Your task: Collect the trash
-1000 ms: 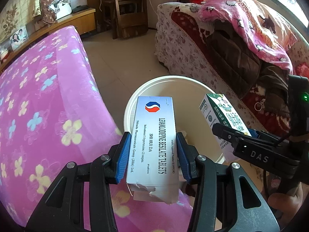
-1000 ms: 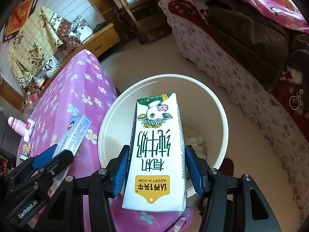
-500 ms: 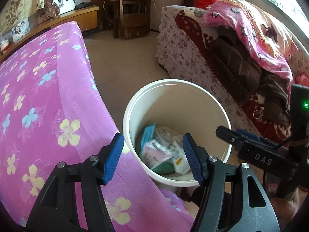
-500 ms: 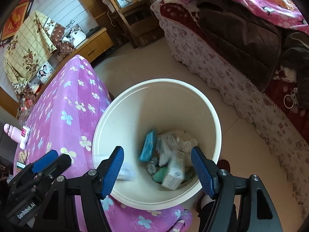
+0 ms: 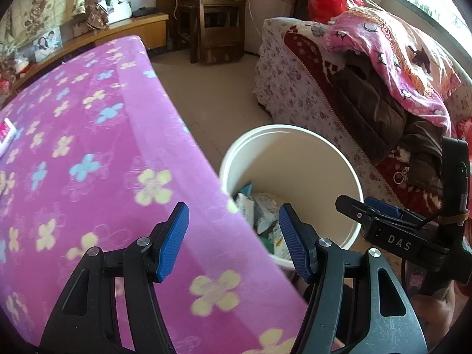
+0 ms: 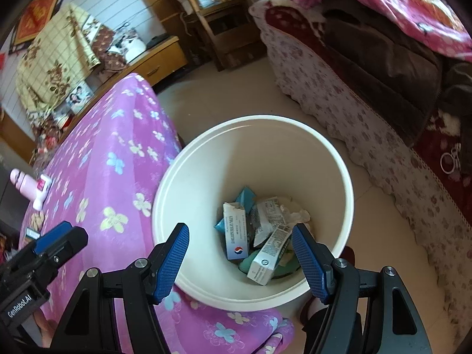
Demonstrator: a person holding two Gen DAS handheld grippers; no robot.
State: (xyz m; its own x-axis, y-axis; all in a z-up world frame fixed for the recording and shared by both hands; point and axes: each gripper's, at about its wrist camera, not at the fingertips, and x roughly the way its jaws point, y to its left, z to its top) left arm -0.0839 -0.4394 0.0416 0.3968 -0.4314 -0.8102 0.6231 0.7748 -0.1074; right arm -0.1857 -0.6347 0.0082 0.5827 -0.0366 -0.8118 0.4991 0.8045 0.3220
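Now that both boxes lie in the bin (image 6: 177,183), our left tool (image 5: 233,239) and right tool (image 6: 240,255) gape empty; more trash next.

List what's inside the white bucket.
In the bucket: a white tablet box, a milk carton, blue and green packets and crumpled tissue. Anything underneath the pile is covered.

White bin (image 6: 339,183) stands on floor (image 6: 236,94) beside pink-clothed table (image 6: 118,153).
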